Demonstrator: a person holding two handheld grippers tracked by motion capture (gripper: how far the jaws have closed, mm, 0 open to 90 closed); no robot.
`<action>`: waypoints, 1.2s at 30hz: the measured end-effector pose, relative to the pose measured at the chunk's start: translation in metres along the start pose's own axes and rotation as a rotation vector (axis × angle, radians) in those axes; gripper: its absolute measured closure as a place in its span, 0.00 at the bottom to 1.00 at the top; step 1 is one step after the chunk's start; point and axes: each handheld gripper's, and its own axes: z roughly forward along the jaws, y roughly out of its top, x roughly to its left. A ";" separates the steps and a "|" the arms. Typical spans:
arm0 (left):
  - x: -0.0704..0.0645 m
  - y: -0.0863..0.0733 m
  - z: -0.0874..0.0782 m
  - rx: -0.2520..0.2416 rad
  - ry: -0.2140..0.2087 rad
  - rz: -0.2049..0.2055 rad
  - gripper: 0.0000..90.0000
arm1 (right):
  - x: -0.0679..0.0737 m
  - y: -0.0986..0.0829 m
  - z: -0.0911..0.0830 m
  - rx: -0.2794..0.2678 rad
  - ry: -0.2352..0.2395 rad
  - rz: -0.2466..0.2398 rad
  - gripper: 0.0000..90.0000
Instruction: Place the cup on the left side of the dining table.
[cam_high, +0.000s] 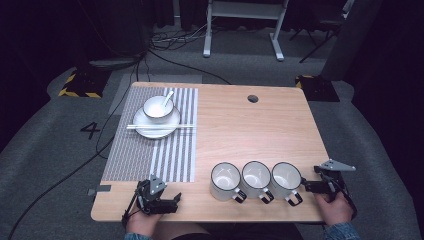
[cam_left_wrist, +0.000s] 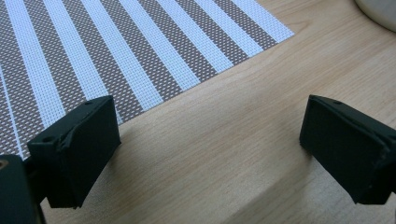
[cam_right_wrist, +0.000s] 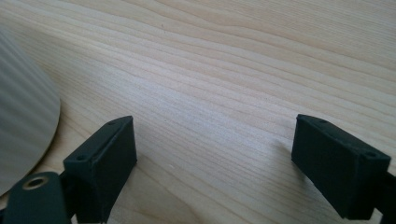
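Light wooden rectangular table (cam_high: 250, 135): lying under everything, a round cable hole near its far edge.
Brown-and-white striped woven placemat (cam_high: 150, 150): covering the table's left part.
White round plate (cam_high: 145, 131): sitting on the placemat's far half, carrying a white bowl (cam_high: 158, 107) with a white spoon (cam_high: 167, 98) leaning in it; pale chopsticks (cam_high: 160, 127) lying across the plate's near side.
Three white enamel mugs (cam_high: 256, 178): standing in a touching row near the front edge, handles pointing toward the person.
Left gripper (cam_left_wrist: 205, 154): resting at the placemat's near corner, jaws gaping wide, gripping nothing.
Right gripper (cam_right_wrist: 215, 163): sitting just right of the rightmost mug, jaws spread wide over bare wood.
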 end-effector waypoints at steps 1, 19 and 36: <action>0.000 0.000 0.000 0.001 0.000 -0.001 0.06 | 0.000 0.000 0.000 0.000 0.000 0.000 0.16; -0.007 0.022 -0.022 -0.210 -0.077 -0.095 0.06 | 0.000 0.000 0.000 0.002 0.000 0.003 0.16; -0.052 0.044 -0.033 -0.329 -0.123 0.013 0.06 | 0.000 0.000 0.000 0.002 -0.003 0.004 0.16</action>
